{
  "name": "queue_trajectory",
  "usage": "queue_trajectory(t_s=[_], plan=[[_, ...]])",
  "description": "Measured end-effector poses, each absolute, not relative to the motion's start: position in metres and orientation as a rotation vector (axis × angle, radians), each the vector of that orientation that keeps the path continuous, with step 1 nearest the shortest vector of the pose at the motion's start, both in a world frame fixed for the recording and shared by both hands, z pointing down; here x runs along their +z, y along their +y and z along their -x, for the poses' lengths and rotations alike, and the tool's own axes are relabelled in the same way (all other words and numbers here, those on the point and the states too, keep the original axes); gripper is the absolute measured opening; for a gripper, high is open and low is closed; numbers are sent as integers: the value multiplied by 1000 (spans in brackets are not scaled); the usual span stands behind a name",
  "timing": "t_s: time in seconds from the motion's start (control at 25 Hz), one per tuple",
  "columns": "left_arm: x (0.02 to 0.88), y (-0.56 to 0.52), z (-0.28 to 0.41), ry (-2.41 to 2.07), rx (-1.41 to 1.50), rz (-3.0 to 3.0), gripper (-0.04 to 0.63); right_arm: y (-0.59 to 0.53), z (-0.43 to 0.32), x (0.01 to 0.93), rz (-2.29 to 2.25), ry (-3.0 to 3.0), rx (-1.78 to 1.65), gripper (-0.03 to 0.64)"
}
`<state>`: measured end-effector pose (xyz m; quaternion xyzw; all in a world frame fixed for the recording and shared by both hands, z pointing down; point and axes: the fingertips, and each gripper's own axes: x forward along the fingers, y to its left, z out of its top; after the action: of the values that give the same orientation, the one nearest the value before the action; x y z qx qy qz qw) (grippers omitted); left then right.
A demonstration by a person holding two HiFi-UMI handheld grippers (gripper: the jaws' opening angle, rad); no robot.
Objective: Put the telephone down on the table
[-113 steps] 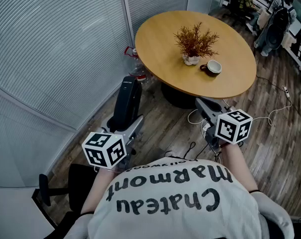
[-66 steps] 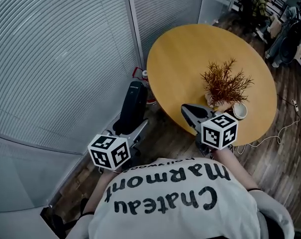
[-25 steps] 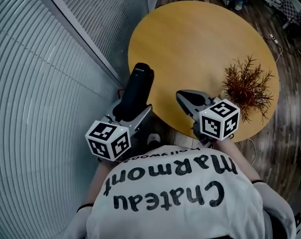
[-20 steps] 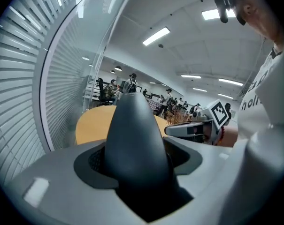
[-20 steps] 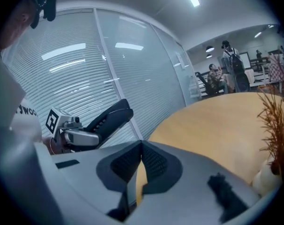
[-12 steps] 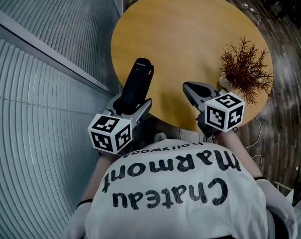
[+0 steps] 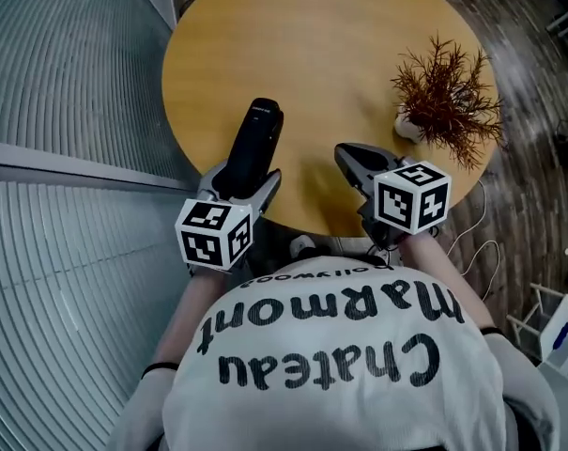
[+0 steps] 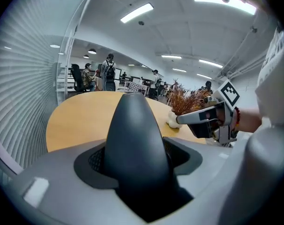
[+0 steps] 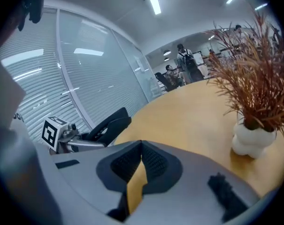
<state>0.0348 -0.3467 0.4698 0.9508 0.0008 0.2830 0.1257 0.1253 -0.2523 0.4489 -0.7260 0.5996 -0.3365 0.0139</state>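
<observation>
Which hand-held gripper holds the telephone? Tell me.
The left hand-held gripper: its jaws clamp the black telephone; the right hand-held gripper is shut and empty.

Above the table, telephone left of plant.

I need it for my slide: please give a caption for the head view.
Black telephone held in the left gripper at the round table; right gripper shut, empty.
</observation>
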Motion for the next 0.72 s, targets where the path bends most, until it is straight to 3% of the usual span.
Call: queue_trajectory(t_s=[0.72], plan=[[570, -321, -66, 154, 1176, -2685, 319, -191, -147, 482, 2347, 1642, -1236, 15]])
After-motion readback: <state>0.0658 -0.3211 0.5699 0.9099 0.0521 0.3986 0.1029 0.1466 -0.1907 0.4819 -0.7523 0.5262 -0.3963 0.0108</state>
